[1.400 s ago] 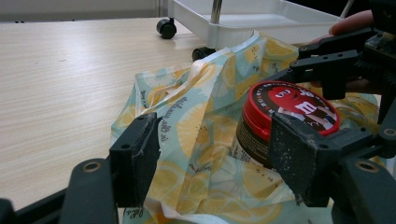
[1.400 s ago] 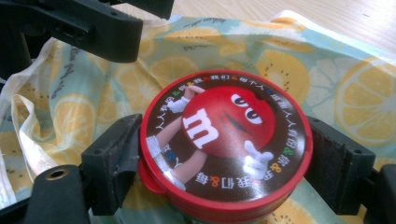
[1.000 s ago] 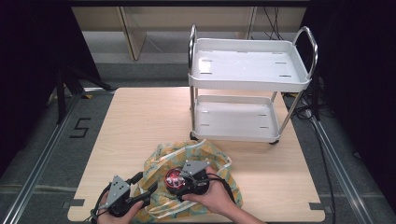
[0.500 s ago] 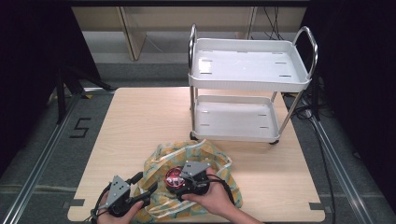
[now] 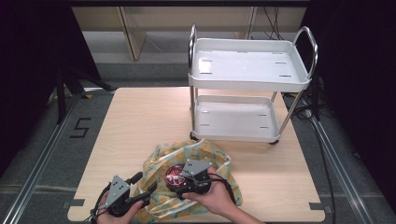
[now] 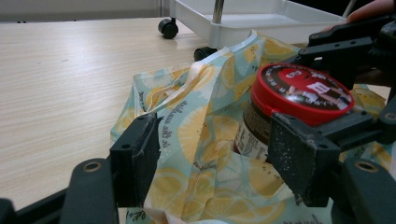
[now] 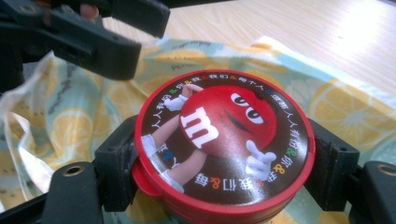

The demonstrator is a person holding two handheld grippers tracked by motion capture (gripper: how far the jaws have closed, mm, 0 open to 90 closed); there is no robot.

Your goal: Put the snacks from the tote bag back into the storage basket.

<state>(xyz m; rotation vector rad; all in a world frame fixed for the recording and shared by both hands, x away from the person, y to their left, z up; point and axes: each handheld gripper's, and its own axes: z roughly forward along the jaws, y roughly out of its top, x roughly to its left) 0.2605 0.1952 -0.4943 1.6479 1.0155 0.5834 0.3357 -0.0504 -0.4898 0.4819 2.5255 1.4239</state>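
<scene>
A lemon-print cloth bag (image 5: 212, 156) lies crumpled near the table's front edge. My right gripper (image 5: 177, 183) is shut on a jar with a red candy-logo lid (image 5: 174, 174), held upright over the bag's opening. In the right gripper view the jaws clamp the jar's lid (image 7: 224, 140) from both sides. My left gripper (image 5: 144, 183) is open at the bag's left edge. In the left gripper view a raised fold of the bag (image 6: 196, 121) stands between its spread jaws, with the jar (image 6: 299, 93) just beyond the right jaw. Whether the fabric touches either jaw is unclear.
A white two-shelf cart (image 5: 247, 84) on castors stands on the back right of the wooden table (image 5: 140, 121), both shelves bare. Its front wheels (image 6: 168, 28) are close behind the bag. The table's left half is bare wood.
</scene>
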